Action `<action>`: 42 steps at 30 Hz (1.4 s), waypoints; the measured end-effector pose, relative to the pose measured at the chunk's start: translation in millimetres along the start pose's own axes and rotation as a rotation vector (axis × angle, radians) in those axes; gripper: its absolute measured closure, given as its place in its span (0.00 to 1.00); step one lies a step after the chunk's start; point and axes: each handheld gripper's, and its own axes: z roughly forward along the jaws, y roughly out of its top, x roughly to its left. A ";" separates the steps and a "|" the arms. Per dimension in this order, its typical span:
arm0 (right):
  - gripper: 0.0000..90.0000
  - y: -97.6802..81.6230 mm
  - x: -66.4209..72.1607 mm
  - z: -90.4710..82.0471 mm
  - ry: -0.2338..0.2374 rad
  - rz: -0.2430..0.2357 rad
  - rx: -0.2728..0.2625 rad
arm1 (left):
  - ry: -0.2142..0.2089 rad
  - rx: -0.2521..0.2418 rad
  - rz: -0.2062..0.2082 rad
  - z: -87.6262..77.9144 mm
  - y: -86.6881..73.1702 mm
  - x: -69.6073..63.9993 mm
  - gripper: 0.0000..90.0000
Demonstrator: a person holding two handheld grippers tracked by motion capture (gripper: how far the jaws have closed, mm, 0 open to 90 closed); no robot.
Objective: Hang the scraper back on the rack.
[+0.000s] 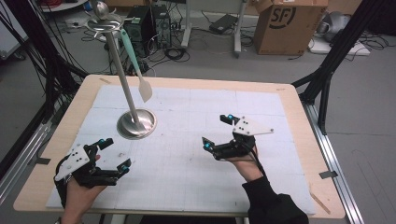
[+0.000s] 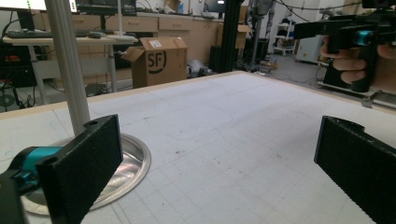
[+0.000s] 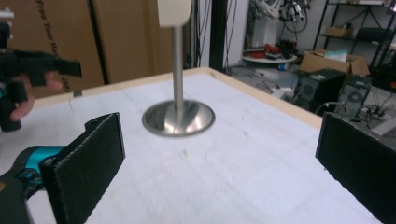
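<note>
A steel stand with a round base and a tall pole rises from the left half of the white mat. From its top ring hangs a teal-handled spatula, and a metal ladle sits on the ring. My left gripper rests near the front left corner, open and empty, just in front of the base. My right gripper hovers right of centre, its jaws wide apart with nothing between them, facing the stand. The pale spatula blade hangs at the top of the right gripper view.
A white gridded mat covers the wooden table. Behind the table stand a cardboard box and a computer tower on the floor. Black tripod legs stand off the right edge.
</note>
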 end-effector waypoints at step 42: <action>0.00 -101.5 -43.2 -143.9 -0.080 0.212 -0.049 | 0.040 0.018 -0.012 -2.1 -14.8 13.5 0.02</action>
